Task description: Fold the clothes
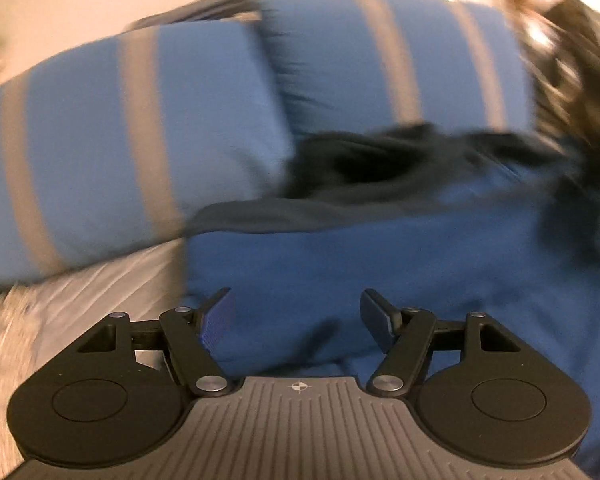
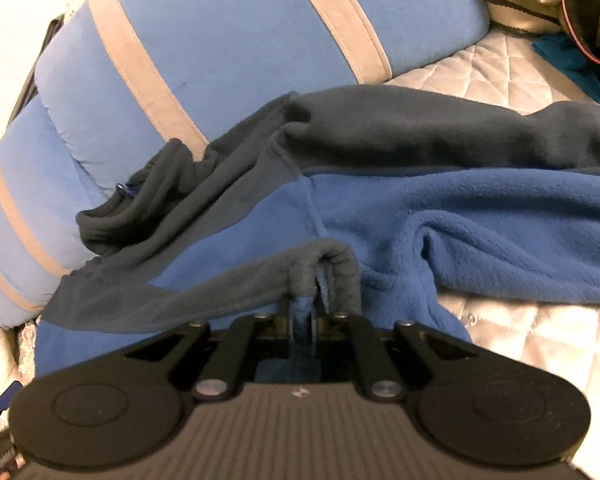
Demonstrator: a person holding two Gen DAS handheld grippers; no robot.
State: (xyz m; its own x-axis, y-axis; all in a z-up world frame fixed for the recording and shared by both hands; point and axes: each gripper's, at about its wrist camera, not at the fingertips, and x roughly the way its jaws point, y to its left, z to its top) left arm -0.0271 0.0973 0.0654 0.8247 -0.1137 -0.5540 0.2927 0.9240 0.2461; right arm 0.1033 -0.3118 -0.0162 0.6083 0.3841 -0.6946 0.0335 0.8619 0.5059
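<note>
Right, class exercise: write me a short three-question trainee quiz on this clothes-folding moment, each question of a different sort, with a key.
1. True or false: the right gripper is shut on a fold of the fleece jacket.
2. Multiple choice: the left gripper is (A) shut on fabric, (B) open above the blue fleece, (C) out of view.
3. Fill in: the jacket's dark collar lies against a blue pillow with ____ stripes.

Key: 1 true; 2 B; 3 grey. The quilted bed cover lies under the jacket.
</note>
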